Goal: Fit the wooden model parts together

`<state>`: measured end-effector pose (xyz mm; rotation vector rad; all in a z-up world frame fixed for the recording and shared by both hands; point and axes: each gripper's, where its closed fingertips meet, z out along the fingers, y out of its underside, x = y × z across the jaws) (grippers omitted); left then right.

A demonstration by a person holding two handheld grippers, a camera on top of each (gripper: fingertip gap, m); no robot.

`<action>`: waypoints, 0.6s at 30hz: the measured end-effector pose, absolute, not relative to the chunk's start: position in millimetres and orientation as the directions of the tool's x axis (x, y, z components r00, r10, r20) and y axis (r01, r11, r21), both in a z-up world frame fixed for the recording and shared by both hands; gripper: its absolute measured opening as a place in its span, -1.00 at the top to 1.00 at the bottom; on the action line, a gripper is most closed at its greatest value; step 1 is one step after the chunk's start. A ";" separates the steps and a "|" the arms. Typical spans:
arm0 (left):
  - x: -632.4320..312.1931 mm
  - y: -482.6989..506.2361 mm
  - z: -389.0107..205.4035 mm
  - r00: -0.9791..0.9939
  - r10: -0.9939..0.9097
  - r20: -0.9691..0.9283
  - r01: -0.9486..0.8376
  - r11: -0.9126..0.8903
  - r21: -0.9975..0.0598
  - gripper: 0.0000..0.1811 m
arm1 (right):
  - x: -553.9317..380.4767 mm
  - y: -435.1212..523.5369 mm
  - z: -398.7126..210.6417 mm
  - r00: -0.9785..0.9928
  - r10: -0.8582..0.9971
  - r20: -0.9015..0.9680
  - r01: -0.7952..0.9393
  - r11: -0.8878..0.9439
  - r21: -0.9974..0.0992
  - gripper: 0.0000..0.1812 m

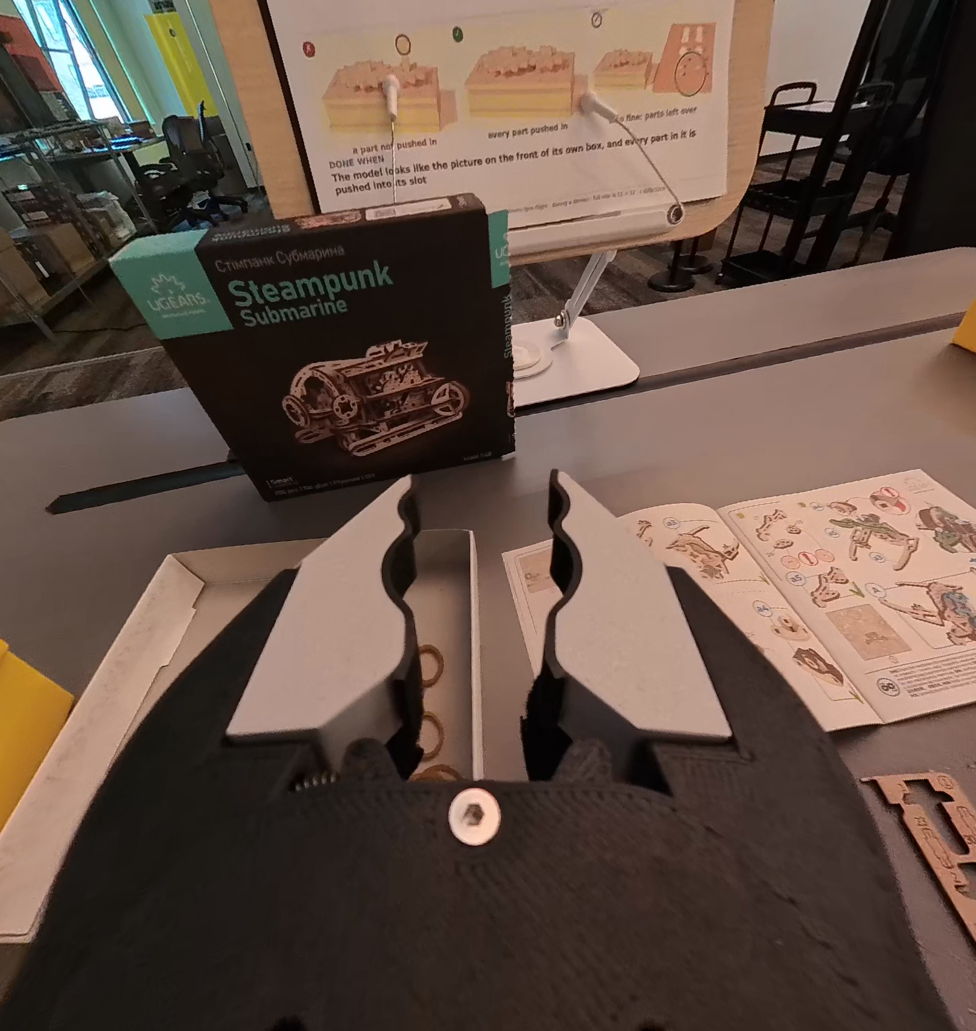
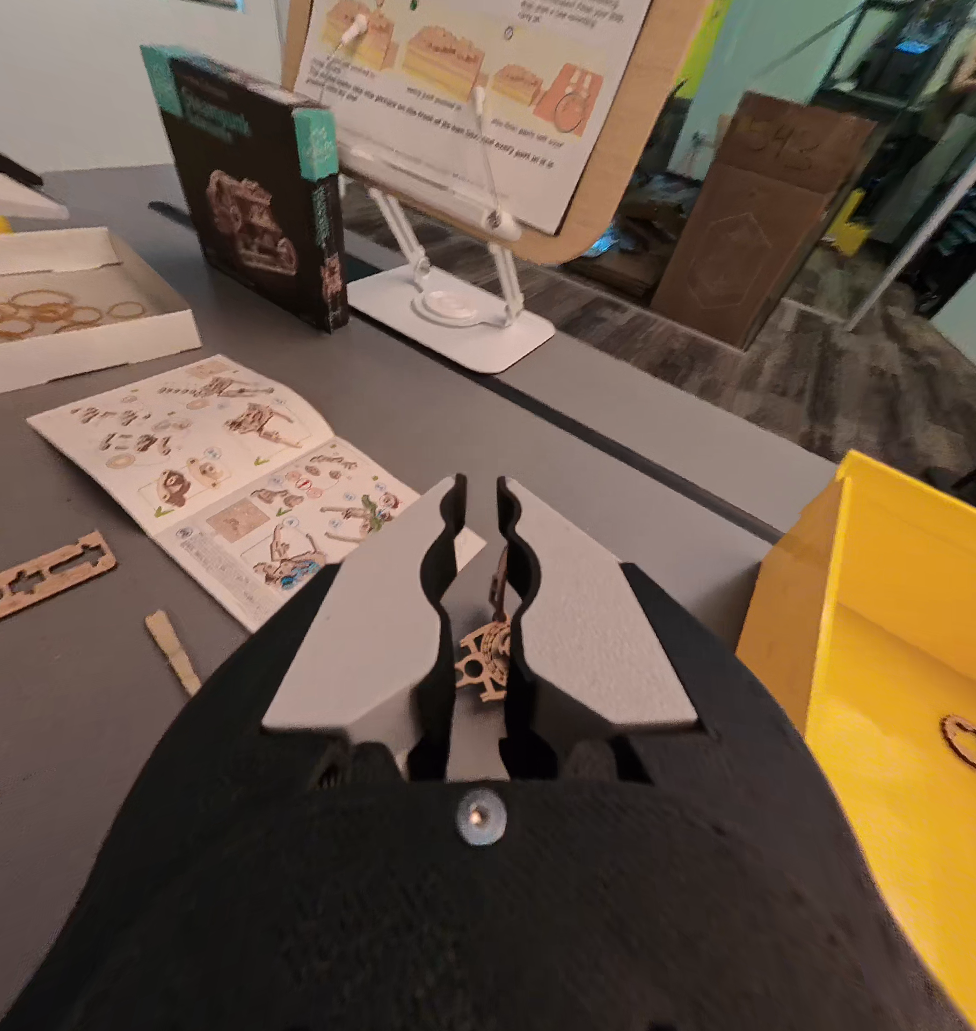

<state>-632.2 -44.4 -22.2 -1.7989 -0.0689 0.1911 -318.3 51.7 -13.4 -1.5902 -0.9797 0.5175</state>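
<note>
My right gripper is nearly shut on a small wooden gear-like part, held upright between its pads above the grey table. My left gripper is open and empty, hovering over a white tray that holds several thin tan rings. The tray and the rings also show at the left of the right wrist view. A cut-out wooden frame strip lies on the table at my lower right; it also shows in the right wrist view, with a small wooden stick near it.
An open instruction booklet lies flat between the grippers. The dark model box stands behind it, next to a white stand that carries a printed sheet. A yellow bin at the right holds a wooden ring part. Some 35 centimeters of space lies between my two pairs of fingers. Measured from the fingertips, the small wooden stick is 20 centimeters or so from the right gripper and 25 centimeters from the left.
</note>
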 end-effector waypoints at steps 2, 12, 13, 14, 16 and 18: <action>-631.6 -44.1 -22.5 0.984 0.145 -0.100 -0.064 -0.236 -0.970 0.52 | -320.0 50.1 -16.8 0.483 0.865 0.138 0.347 -0.044 -0.937 0.90; -631.8 -44.7 -19.3 0.987 0.135 -0.092 -0.060 -0.221 -0.973 0.52 | -313.3 79.7 -20.1 0.131 0.958 -0.255 0.814 -0.251 -0.525 0.92; -631.8 -44.3 -20.4 0.986 0.135 -0.094 -0.062 -0.225 -0.972 0.52 | -314.1 82.9 -22.5 0.123 0.945 -0.303 0.845 -0.260 -0.468 0.92; -631.6 -43.9 -21.8 0.986 0.135 -0.098 -0.065 -0.230 -0.971 0.52 | -312.6 88.5 -28.4 0.115 0.941 -0.319 0.881 -0.245 -0.405 0.92; -630.9 -42.8 -24.8 0.985 0.132 -0.110 -0.075 -0.243 -0.967 0.52 | -305.5 106.8 -46.7 0.135 0.946 -0.295 0.938 -0.218 -0.270 0.92; -629.9 -42.1 -26.6 0.984 0.130 -0.121 -0.086 -0.251 -0.964 0.52 | -303.9 111.2 -62.3 0.157 0.922 -0.353 0.962 -0.223 -0.157 0.93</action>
